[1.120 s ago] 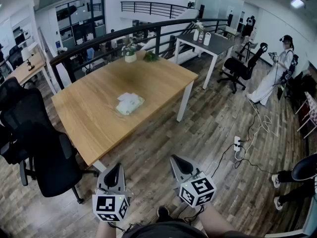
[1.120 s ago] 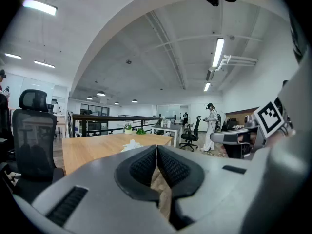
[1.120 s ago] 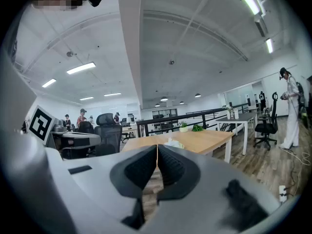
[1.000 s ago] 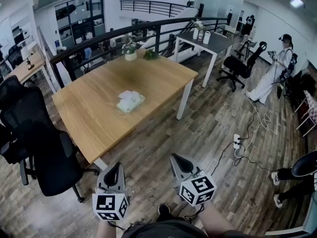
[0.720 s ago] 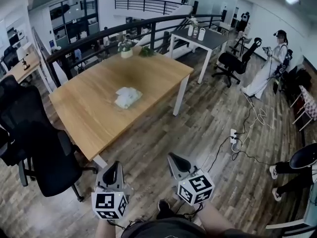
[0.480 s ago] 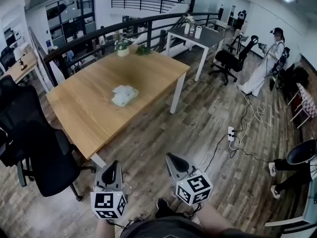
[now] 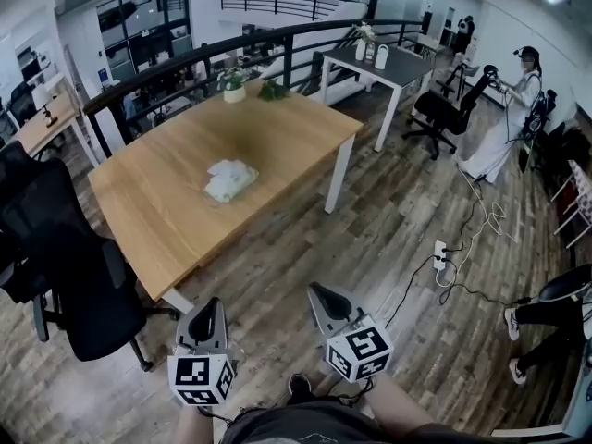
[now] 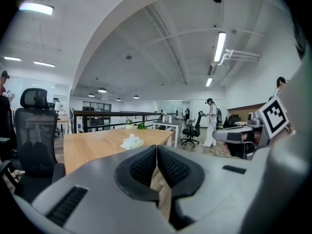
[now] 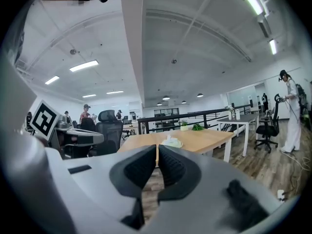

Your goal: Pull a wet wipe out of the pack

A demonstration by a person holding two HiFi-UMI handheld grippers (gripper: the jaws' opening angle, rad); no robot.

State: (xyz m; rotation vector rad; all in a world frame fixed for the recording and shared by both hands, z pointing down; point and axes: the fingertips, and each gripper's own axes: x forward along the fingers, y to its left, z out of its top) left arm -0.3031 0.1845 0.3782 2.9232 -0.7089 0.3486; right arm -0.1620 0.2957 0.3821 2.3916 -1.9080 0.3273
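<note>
The wet wipe pack (image 7: 230, 179) is a pale green-white packet with a crumpled wipe sticking up, lying mid-table on the wooden table (image 7: 166, 220). It shows small and far in the left gripper view as the pack (image 8: 132, 142) and in the right gripper view as the pack (image 9: 171, 142). My left gripper (image 7: 207, 311) and right gripper (image 7: 319, 294) hang side by side over the floor, well short of the table's near corner. Both are shut with nothing between the jaws: left gripper (image 8: 156, 150), right gripper (image 9: 157, 151).
A black office chair (image 7: 65, 285) stands at the table's left. Two small potted plants (image 7: 233, 88) sit at the far table edge by a black railing (image 7: 277, 40). A grey table (image 7: 388, 67) and chair stand behind; a person (image 7: 513, 109) stands right; a power strip (image 7: 442, 259) lies on the floor.
The head view has swung slightly, so the table and pack sit a little further left. Both grippers stay shut and low, sunk slightly in the picture.
</note>
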